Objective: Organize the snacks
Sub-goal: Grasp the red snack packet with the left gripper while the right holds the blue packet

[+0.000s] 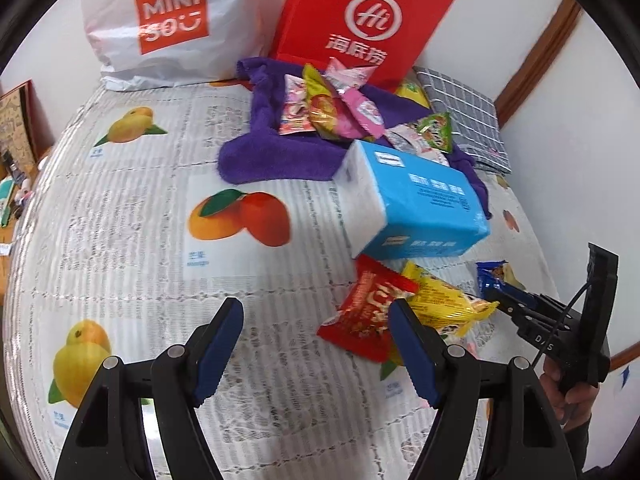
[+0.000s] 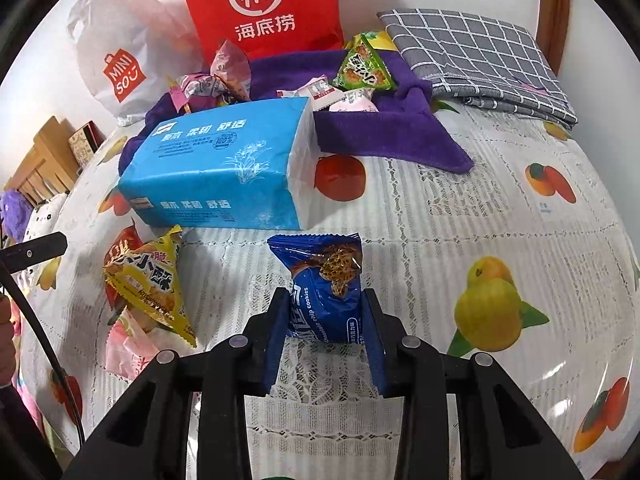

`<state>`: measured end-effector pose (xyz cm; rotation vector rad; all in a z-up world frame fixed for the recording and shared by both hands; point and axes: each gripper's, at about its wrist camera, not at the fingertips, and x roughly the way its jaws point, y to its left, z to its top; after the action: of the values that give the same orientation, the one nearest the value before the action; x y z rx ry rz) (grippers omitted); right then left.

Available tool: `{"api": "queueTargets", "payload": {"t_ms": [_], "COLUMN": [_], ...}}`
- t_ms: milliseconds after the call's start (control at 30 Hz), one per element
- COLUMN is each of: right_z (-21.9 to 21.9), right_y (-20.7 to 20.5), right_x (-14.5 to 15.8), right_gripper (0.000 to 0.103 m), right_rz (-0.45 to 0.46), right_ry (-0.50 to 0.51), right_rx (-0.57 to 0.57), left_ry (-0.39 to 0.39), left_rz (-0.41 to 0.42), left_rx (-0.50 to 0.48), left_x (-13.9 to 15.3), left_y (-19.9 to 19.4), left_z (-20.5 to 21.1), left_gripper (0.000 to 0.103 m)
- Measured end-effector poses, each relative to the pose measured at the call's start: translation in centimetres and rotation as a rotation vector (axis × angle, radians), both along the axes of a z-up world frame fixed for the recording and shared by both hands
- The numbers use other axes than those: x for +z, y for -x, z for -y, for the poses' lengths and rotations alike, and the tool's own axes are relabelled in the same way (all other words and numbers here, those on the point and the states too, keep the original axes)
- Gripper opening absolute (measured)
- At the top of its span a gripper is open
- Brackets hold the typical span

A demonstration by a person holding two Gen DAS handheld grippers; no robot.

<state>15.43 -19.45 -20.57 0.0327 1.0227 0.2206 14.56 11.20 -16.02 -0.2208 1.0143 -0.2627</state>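
My right gripper (image 2: 326, 312) is shut on a blue chocolate chip cookie packet (image 2: 324, 280) and holds it upright just over the table; it also shows in the left wrist view (image 1: 498, 276) with the right gripper (image 1: 500, 300). My left gripper (image 1: 316, 336) is open and empty, its right finger beside a red snack packet (image 1: 368, 312) and a yellow packet (image 1: 444, 300). The yellow packet (image 2: 152, 280) lies left of the cookie packet. Several more snacks (image 1: 332, 104) lie on a purple towel (image 1: 276, 156) at the back.
A blue tissue pack (image 1: 412, 200) lies between the near snacks and the towel. A red paper bag (image 1: 360, 16) and a white Miniso bag (image 1: 168, 24) stand against the wall. A folded grey checked cloth (image 2: 480, 56) lies at the back right. The fruit-print tablecloth (image 1: 160, 240) covers the table.
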Motion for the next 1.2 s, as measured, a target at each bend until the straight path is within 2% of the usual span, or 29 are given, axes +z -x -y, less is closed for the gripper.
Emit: {"api": "queueTargets", "payload": {"t_ms": [267, 333, 533, 567, 633, 667, 733, 867, 1200], "right_z": [0.9, 1.2, 1.5, 1.6, 1.7, 1.7, 1.9, 2.1, 1.5], "right_y": [1.0, 1.2, 1.8, 1.8, 1.9, 1.9, 2.0, 2.2, 2.4], "right_x": [0.3, 0.5, 0.8, 0.8, 0.7, 0.7, 0.8, 1.5, 4.7], "right_gripper": [0.036, 0.036, 0.035, 0.036, 0.035, 0.035, 0.035, 0.035, 0.036], "right_rz": [0.01, 0.008, 0.028, 0.026, 0.026, 0.027, 0.027, 0.043, 0.112], "right_ry": [-0.006, -0.021, 0.016, 0.019, 0.025, 0.023, 0.016, 0.001, -0.009], "right_rx": [0.001, 0.006, 0.017, 0.018, 0.02, 0.021, 0.022, 0.022, 0.049], "left_ry": [-0.047, -0.071, -0.145, -0.163, -0.201, -0.211, -0.206, -0.203, -0.137], "left_rz": [-0.034, -0.044, -0.038, -0.029, -0.018, -0.018, -0.024, -0.003, 0.033], "left_rx": [-0.078, -0.098, -0.117, -0.116, -0.115, -0.118, -0.13, -0.124, -0.099], "left_x": [-1.5, -2.2, -3.5, -3.6, -3.6, -3.5, -3.3, -2.1, 1.9], "left_y": [-1.4, -1.7, -2.3, -2.4, -2.5, -2.5, -2.5, -1.9, -0.2], "left_z": [3.8, 4.8, 6.9, 7.2, 7.7, 7.9, 8.1, 8.2, 7.6], "left_gripper": [0.073, 0.073, 0.07, 0.067, 0.048, 0.044, 0.039, 0.039, 0.039]}}
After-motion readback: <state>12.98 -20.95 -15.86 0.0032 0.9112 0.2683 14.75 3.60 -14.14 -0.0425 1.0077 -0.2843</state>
